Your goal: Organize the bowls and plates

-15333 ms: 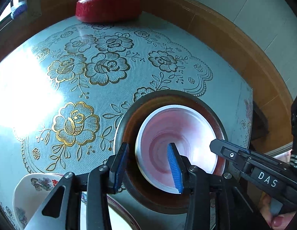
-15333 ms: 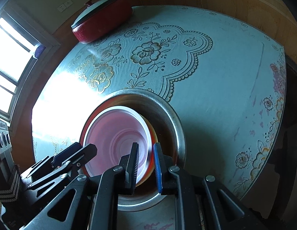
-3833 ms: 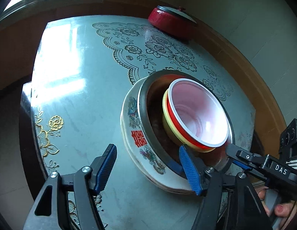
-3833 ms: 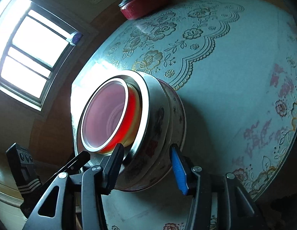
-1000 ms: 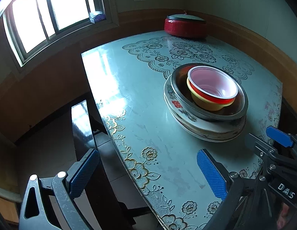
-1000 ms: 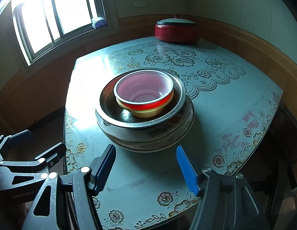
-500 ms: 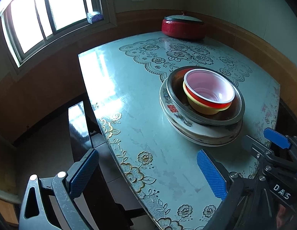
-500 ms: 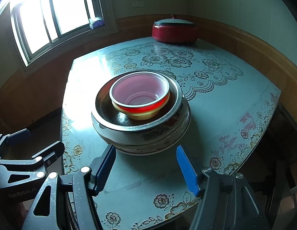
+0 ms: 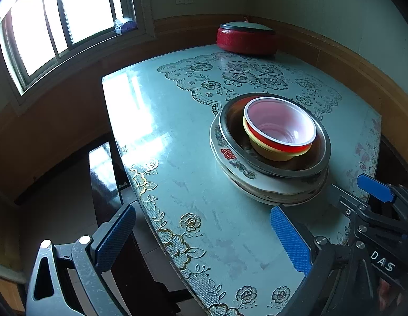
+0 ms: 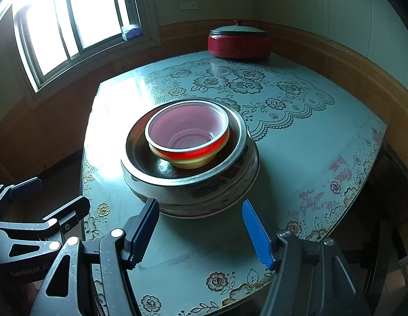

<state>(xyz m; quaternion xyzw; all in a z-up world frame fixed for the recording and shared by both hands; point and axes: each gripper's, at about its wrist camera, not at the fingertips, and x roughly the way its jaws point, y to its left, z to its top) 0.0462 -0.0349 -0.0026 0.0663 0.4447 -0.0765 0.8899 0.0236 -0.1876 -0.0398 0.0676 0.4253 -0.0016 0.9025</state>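
Note:
One stack stands on the table: flowered white plates [image 9: 267, 187] [image 10: 204, 197] at the bottom, a metal basin [image 9: 317, 137] [image 10: 183, 176] on them, and nested red and yellow bowls [image 9: 280, 142] [image 10: 188, 152] inside. My left gripper [image 9: 201, 237] hangs open and empty over the near table edge, short of the stack. My right gripper [image 10: 201, 226] is open and empty just in front of the plates, not touching them. In the left wrist view the right gripper [image 9: 362, 197] also shows at the right edge.
A red lidded pot [image 9: 246, 39] [image 10: 239, 42] sits at the table's far end by the wall. A window [image 10: 72, 21] is at the left. A dark chair [image 9: 106, 173] stands below the table's left edge. The glass-topped table [image 10: 309, 144] has a flowered cloth.
Both views have drifted slightly, with the stack sliding a little left in each. Both grippers stay open and empty; the stack itself has not moved.

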